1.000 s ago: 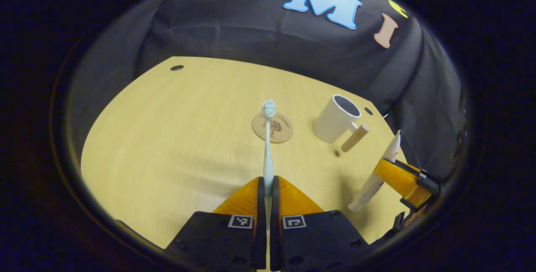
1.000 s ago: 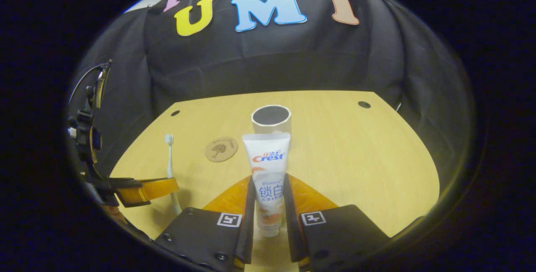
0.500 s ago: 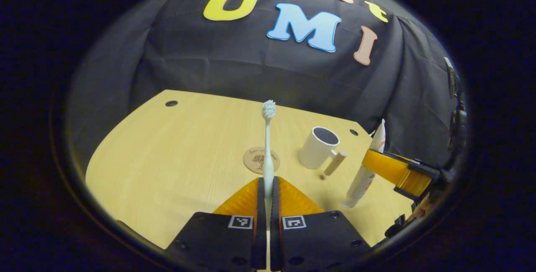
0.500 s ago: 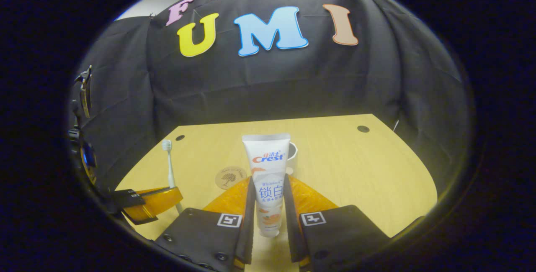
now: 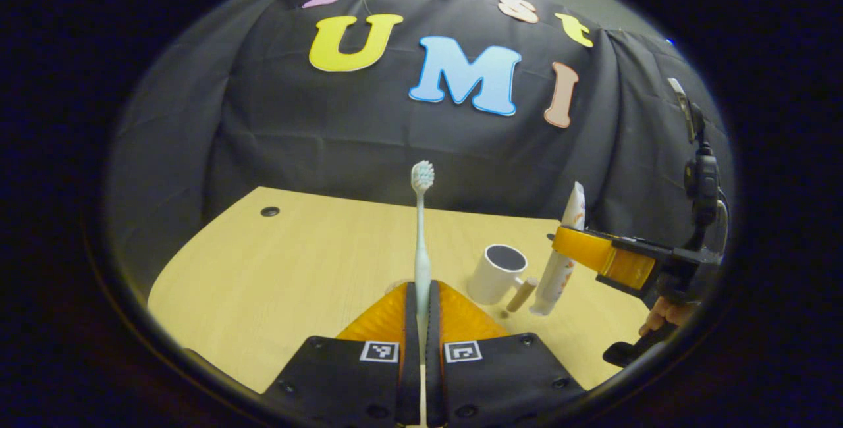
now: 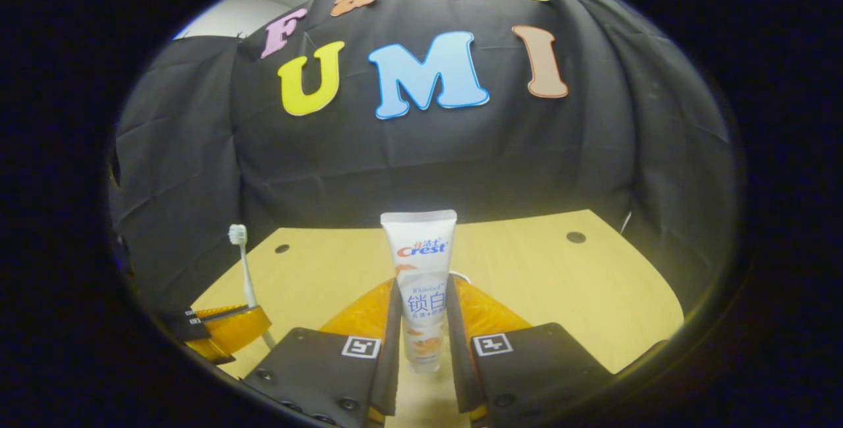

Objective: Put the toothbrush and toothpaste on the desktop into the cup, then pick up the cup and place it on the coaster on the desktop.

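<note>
Both grippers are tilting up and lifting versus a second ago: the desk is dropping lower in both views, more of the booth wall is showing, and the coaster, plain in the left gripper view a second ago, is now slipping behind the left gripper's fingers.

Left gripper [image 5: 419,322] is clamping the toothbrush [image 5: 421,230] by its handle, bristles pointing up at frame center. Right gripper [image 6: 425,322] is squeezing the toothpaste [image 6: 421,270] near its cap end, flat crimp end up, center of the right gripper view. In the left gripper view it's also showing at right [image 5: 579,250] with the tube hanging cap-down just right of the cup [image 5: 498,274].

Cup is sitting on the desk [image 5: 296,263], lower center-right, mouth open, handle toward the tube. In the right gripper view only a sliver of rim is peeking out beside the tube.

Read: both items are off the desk and in hand, nothing in the cup yet. Tube looks closest to the drop; probably going in first, brush after. Cup-to-coaster move not started.
</note>
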### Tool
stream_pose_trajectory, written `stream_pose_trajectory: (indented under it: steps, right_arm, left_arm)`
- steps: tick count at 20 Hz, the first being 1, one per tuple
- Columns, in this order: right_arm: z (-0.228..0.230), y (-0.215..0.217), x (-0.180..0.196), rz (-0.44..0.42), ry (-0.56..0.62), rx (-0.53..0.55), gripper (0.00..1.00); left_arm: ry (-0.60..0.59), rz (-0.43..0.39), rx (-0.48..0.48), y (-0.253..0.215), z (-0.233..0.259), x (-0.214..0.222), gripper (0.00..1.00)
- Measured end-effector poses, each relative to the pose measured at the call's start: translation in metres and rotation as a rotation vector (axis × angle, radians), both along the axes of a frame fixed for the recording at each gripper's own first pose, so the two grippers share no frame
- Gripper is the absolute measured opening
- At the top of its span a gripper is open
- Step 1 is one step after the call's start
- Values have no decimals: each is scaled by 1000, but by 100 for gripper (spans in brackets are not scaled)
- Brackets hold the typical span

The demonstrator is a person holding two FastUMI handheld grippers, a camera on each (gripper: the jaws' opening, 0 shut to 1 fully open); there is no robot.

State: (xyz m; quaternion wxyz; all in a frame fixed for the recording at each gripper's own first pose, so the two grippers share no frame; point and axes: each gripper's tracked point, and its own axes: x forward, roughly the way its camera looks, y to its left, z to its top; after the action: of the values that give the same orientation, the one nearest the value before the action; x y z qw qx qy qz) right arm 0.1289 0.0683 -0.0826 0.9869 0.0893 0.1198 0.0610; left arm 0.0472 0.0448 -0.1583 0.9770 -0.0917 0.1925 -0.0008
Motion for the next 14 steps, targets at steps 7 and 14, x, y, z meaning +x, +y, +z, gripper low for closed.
stream_pose_trajectory:
  steps: [7,14]
  right_arm:
    - [29,-10,48,-50,-167,29,37]
    - [12,-16,92,-71,-217,-32,31]
  left_arm:
    - [-47,-9,31,-3,15,5,11]
    - [-49,-11,21,-9,17,6,11]
